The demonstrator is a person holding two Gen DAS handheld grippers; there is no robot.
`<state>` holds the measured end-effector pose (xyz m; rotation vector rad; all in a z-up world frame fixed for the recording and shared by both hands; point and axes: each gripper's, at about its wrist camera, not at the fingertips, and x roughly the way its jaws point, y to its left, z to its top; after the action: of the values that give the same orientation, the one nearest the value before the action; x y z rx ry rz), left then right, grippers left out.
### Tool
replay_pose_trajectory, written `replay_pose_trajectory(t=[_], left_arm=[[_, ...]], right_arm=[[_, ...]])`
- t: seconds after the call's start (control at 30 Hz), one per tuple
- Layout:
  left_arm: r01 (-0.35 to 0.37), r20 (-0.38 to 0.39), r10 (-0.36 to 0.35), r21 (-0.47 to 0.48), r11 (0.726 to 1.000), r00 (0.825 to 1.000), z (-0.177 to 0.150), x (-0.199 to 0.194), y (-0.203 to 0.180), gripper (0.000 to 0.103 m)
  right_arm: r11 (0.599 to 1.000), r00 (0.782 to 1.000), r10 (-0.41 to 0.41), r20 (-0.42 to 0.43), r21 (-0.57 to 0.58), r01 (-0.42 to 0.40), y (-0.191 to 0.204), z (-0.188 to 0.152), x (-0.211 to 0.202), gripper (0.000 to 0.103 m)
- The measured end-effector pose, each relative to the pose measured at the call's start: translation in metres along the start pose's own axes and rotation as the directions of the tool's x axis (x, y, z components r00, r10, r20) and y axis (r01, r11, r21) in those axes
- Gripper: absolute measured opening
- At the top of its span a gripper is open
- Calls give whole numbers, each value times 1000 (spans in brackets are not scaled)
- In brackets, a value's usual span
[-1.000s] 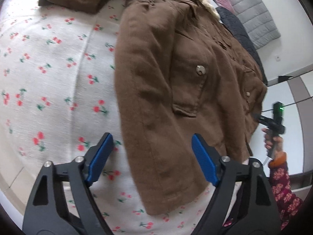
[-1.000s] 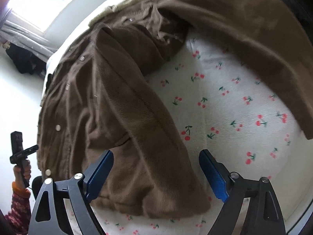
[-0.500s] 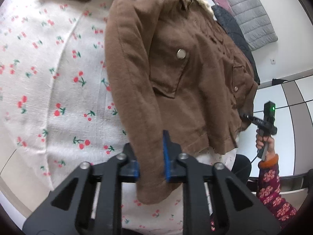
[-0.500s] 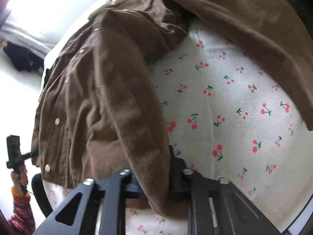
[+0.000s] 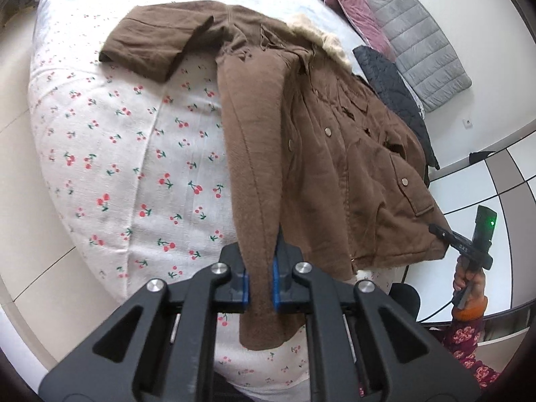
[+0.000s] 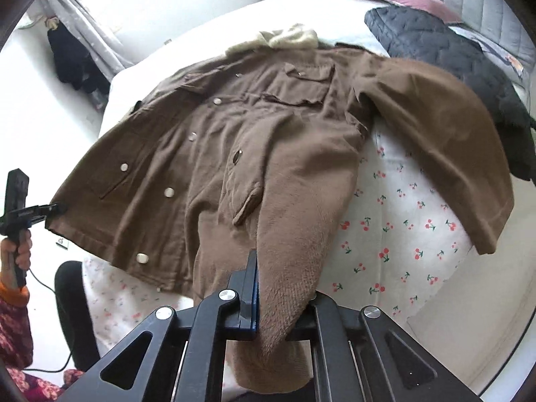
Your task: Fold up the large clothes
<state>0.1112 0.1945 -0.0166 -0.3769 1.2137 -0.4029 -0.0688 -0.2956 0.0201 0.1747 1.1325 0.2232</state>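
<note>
Left gripper (image 5: 259, 283): we are pinching the brown coat (image 5: 321, 154) at its hem.
Right gripper (image 6: 268, 301): we are clamping the coat's other hem corner, near the cherry-print bedsheet's (image 6: 402, 234) front edge.

Our left gripper (image 5: 259, 283) and right gripper (image 6: 264, 296) share black angular frames, silver screw heads and blue-padded jaws; a black cable (image 6: 50, 288) trails from one handle, and our sleeve (image 5: 469, 341) is maroon floral with an orange cuff

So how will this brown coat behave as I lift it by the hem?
The brown coat is probably floppy: it sags in folds from the right gripper and left gripper. Thick fabric and fur collar suggest some weight. Its loose sleeve will likely trail.
</note>
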Motion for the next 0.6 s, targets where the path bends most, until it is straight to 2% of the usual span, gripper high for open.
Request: replay_pose_trajectory(t=[0.1, 0.27, 0.33, 0.4, 0.43, 0.47, 0.5, 0.53, 0.57, 0.6], left_arm=[[5, 5, -5, 5, 1000, 1000, 0, -11, 1, 11], [-22, -3, 22, 42, 999, 1000, -11, -23, -2, 11], [-67, -27, 69, 56, 996, 997, -18, -16, 4, 11], [-149, -95, 158, 91, 985, 983, -26, 5, 14, 13], [-180, -121, 192, 98, 979, 974, -29, 13, 18, 13], [-225, -163, 240, 107, 969, 957, -33, 25, 25, 13], [-242, -191, 260, 113, 964, 946, -35, 31, 30, 14], [-262, -205, 279, 109, 959, 938, -35, 35, 37, 16], [-276, -193, 291, 102, 956, 937, -32, 34, 41, 21], [-289, -169, 302, 97, 952, 938, -27, 31, 44, 37]], right_arm=[[1000, 1000, 4, 3, 18, -4, 0, -1, -12, 7], [997, 1000, 20, -17, 81, -18, -26, -16, -21, 7], [993, 999, 12, -44, 114, -7, -38, -22, -12, 7], [988, 994, -26, -108, 146, 42, -51, -34, 10, 10], [986, 987, -62, -151, 145, 84, -55, -39, 23, 12], [980, 973, -113, -201, 139, 143, -59, -44, 37, 17], [972, 954, -164, -251, 126, 201, -62, -49, 49, 25], [955, 922, -236, -307, 103, 279, -65, -54, 61, 27], [942, 903, -277, -329, 92, 323, -68, -57, 67, 30], [941, 905, -276, -325, 102, 324, -70, -56, 67, 31]])
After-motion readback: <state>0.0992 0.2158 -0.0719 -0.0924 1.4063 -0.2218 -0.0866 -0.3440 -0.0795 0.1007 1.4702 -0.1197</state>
